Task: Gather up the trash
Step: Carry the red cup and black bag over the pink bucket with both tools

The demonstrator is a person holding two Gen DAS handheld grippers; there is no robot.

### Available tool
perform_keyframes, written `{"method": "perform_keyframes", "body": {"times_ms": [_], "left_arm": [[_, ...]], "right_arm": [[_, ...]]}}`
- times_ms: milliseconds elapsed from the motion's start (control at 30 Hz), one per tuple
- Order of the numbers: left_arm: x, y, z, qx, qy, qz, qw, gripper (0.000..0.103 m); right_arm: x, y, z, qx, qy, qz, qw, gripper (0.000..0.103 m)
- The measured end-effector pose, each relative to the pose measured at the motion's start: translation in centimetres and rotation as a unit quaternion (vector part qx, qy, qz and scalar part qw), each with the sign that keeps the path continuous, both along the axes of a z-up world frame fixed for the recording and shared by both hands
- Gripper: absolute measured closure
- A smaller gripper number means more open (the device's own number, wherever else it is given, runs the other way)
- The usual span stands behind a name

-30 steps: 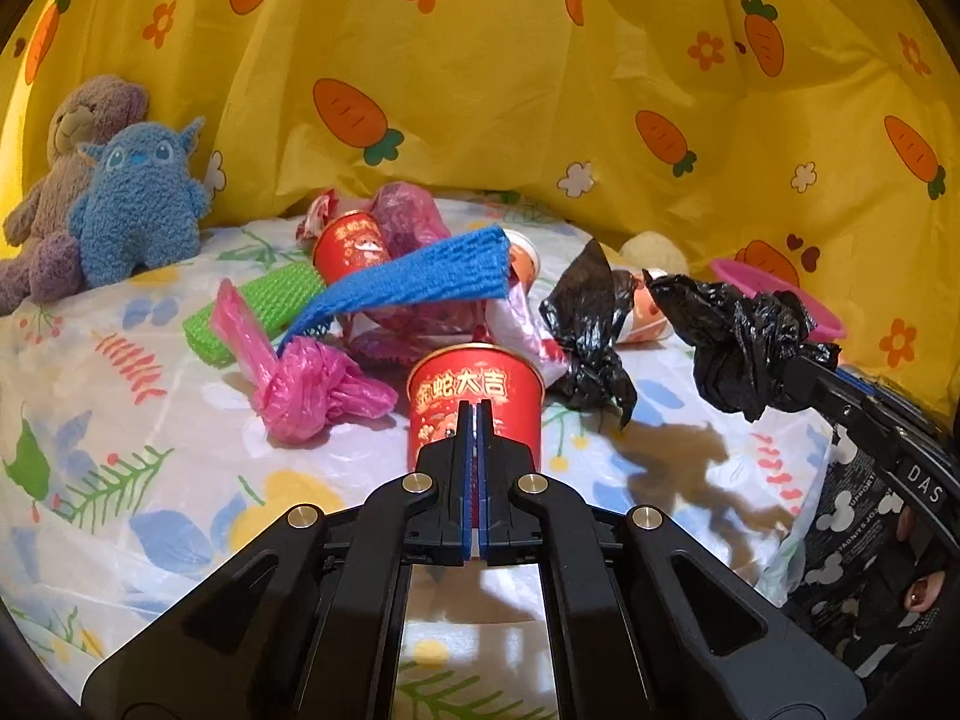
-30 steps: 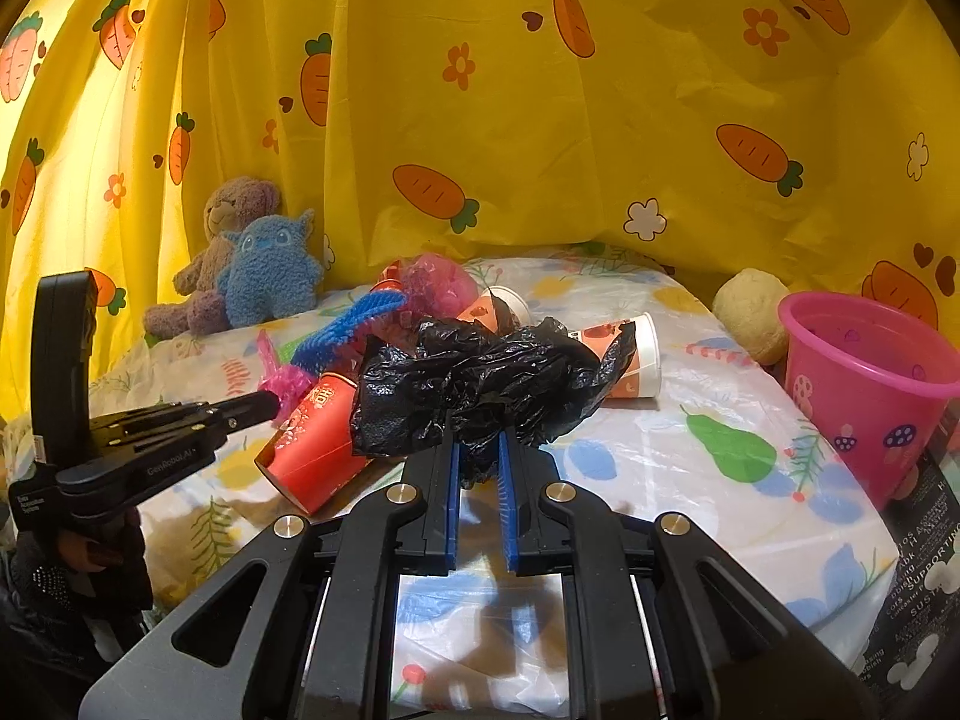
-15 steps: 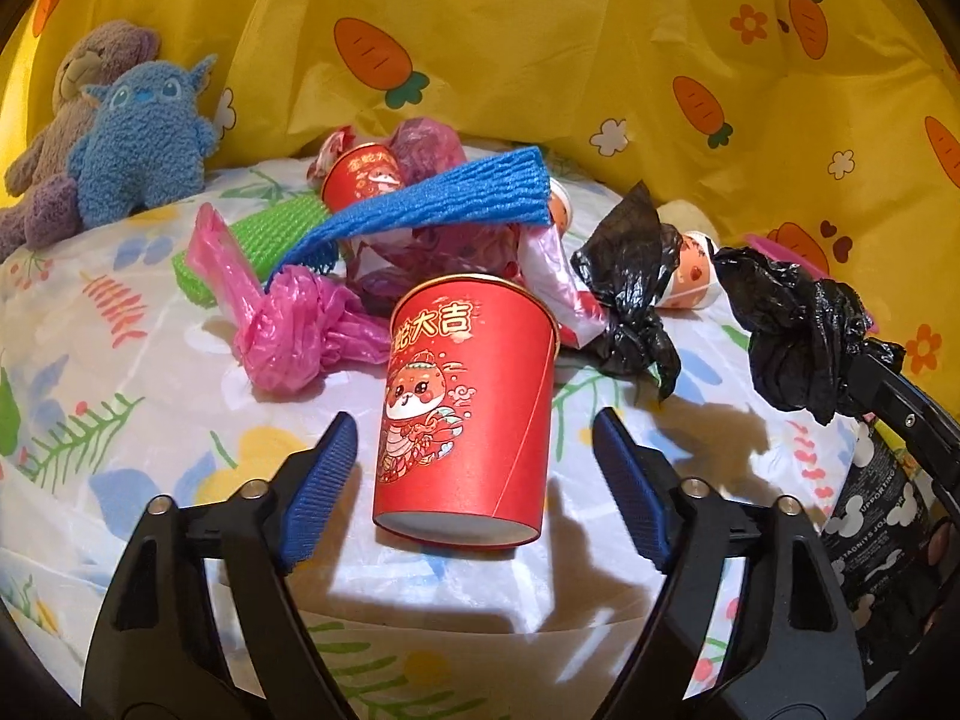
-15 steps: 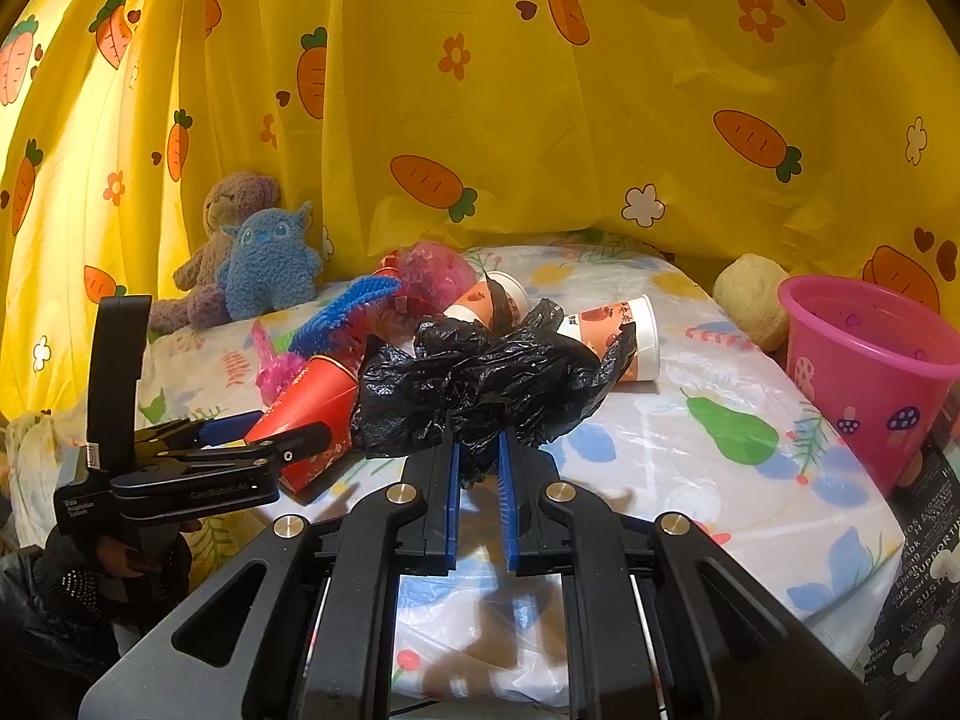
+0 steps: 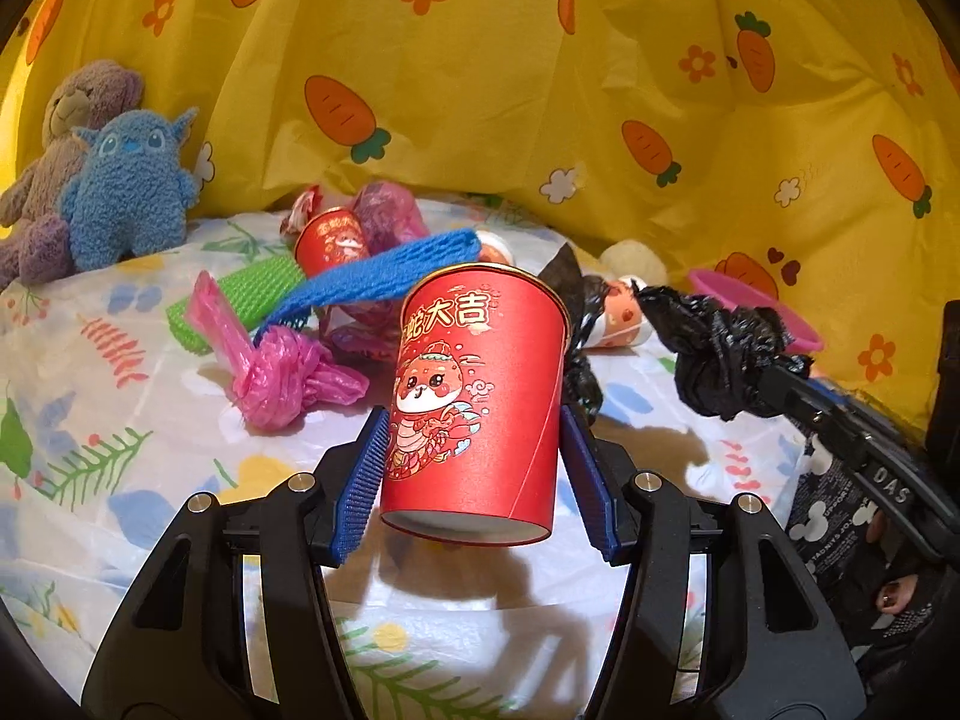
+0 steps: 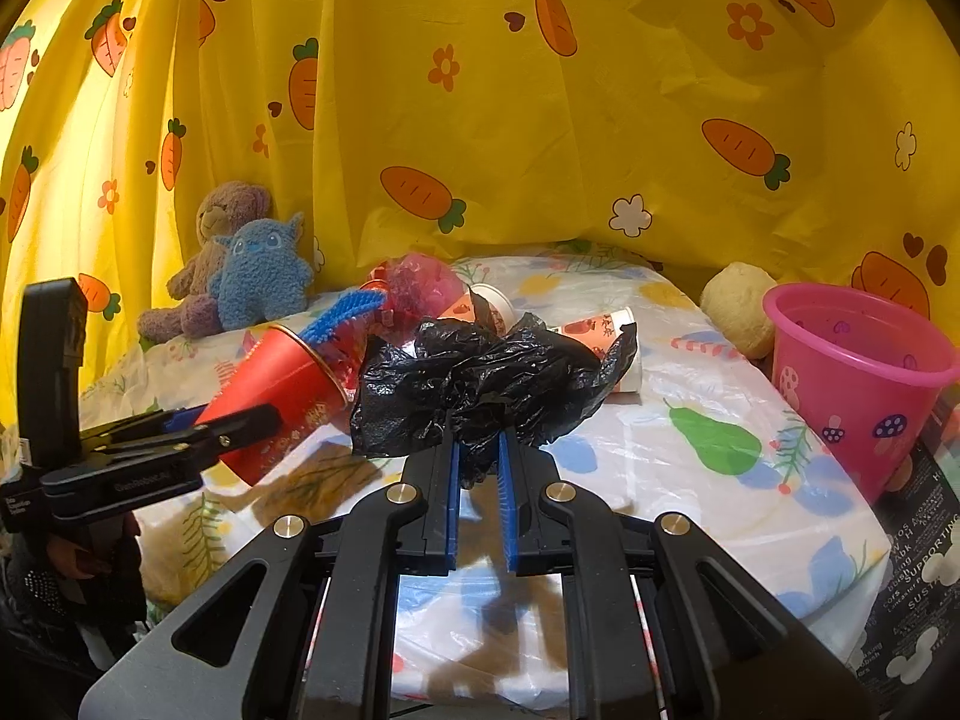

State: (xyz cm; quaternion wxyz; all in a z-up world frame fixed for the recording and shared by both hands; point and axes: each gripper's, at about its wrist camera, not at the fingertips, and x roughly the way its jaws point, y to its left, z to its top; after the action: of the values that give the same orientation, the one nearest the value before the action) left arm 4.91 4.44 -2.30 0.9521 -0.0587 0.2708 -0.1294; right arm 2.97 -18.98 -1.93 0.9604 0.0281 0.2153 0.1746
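Note:
My left gripper is shut on a red paper cup with a cartoon print and holds it tilted above the table; it also shows in the right wrist view. My right gripper is shut on a crumpled black plastic bag, also seen in the left wrist view. A pile of trash lies behind: a pink bag, blue netting, green netting, another red cup, a second black bag and a printed paper cup.
A pink bucket stands at the table's right edge. Two plush toys sit at the back left and a beige ball at the back right. A yellow carrot-print curtain hangs behind. A floral plastic cloth covers the table.
My left gripper opened, moved forward around the red cup, closed on it and lifted it. The right gripper kept hold of the black bag and barely moved.

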Motion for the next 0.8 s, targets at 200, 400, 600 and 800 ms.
{"method": "perform_keyframes", "body": {"times_ms": [200, 400, 600, 800], "left_arm": [[0.2, -2.6, 3.6, -0.007, -0.037, -0.028, 0.9989, 0.047], [2.5, -8.8, 6.6, 0.007, -0.067, -0.084, 0.9942, 0.047], [7.2, -15.7, 8.3, -0.006, -0.074, -0.134, 0.9882, 0.047], [11.7, -22.2, 7.6, -0.012, -0.064, -0.182, 0.9811, 0.047]], "right_arm": [[-0.1, -1.6, 1.3, -0.003, -0.022, -0.024, 0.999, 0.091], [0.6, -5.2, 3.0, -0.010, -0.052, -0.085, 0.995, 0.091], [2.9, -10.8, 4.4, -0.014, -0.069, -0.173, 0.982, 0.091], [4.8, -15.4, 4.9, -0.021, -0.083, -0.245, 0.966, 0.091]]}}
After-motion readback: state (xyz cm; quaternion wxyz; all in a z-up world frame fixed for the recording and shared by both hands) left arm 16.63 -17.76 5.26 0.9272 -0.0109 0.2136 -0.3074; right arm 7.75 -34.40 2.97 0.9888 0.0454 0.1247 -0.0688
